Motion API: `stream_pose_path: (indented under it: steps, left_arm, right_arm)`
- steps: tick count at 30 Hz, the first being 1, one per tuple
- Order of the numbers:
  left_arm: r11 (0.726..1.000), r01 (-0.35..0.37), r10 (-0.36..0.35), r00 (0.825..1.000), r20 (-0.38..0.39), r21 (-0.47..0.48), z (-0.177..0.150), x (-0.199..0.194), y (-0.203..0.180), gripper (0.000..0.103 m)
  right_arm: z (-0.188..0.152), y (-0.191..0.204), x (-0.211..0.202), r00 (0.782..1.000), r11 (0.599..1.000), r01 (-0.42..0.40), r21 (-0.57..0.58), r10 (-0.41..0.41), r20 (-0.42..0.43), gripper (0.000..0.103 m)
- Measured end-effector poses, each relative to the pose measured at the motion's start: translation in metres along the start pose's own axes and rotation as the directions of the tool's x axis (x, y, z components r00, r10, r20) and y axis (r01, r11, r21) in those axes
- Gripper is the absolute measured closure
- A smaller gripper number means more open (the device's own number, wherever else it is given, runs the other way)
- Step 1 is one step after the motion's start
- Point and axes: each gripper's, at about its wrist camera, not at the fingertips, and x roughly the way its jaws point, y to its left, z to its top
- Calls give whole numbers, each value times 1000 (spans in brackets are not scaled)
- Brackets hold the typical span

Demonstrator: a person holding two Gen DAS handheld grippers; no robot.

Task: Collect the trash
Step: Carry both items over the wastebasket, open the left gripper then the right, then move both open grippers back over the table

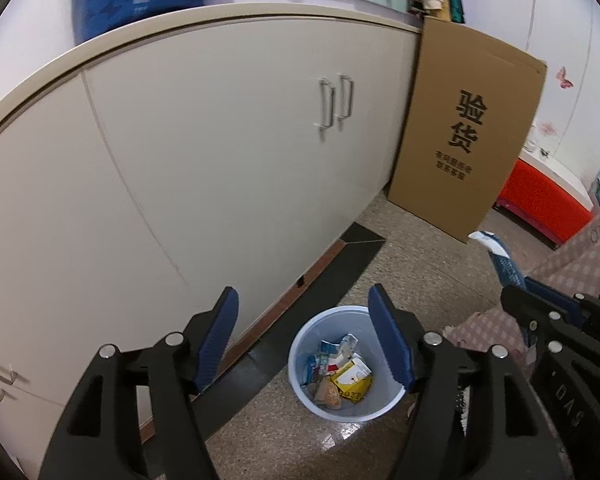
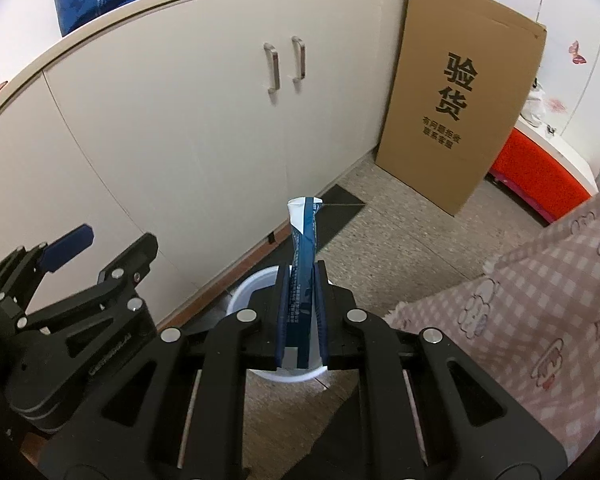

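Blue-and-white wrapper [image 2: 305,240] clamped upright in right claw [image 2: 302,276], directly above white bin [image 1: 342,410]. Left claw [image 1: 304,300] spread apart, nothing between pads, above the bin and beside right claw. Bin on speckled floor [image 1: 420,272] near cream cabinet [image 1: 204,152], holding crumpled packets [image 1: 338,372]. Cardboard box [image 1: 466,136] leaning against cabinet end. Pink checked cloth [image 2: 540,292] at right.

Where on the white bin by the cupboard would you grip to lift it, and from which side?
Grip the bin's thin rim, coming from above, one finger inside and one outside. It stands upright and open-topped on the floor, too wide to span. Choose the right-hand side, away from the cupboard.
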Motion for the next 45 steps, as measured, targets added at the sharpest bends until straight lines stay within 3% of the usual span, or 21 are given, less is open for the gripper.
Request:
stream_pose_path:
  steps: [2,4,6,15,24,35,45]
  left_arm:
    - [1000,-8,8,1000,-2,-17,1,1,6,35]
    - [1000,-11,11,1000,-11,-29,1,3,11,34]
    - [999,-15,14,1000,-19,-39,1,4,15,34]
    - [999,-8,8,1000,-9,-31,3,-3,12,34]
    - [1000,18,-19,998,55,25,6,-39,-10,30]
    - [993,58,-73,986,152,101,6,-107,-53,27]
    - [970,107,-158,959,234,216,-5,-176,-120,22]
  right_arm:
    - [4,4,3,1000,1000,-15,-9,15,18,86]
    - [7,8,7,1000,1000,-9,-14,9,24,73]
    - [6,10,6,999,1000,-11,-7,11,34,53]
    - [-4,-1,-5,999,1000,17,12,-17,32,52]
    - [-11,-22,-44,997,998,33,48,-37,67,50]
    - [-26,-62,-129,981,990,70,126,-91,170,46]
    - [-61,-122,-212,953,970,120,214,-173,250,41]
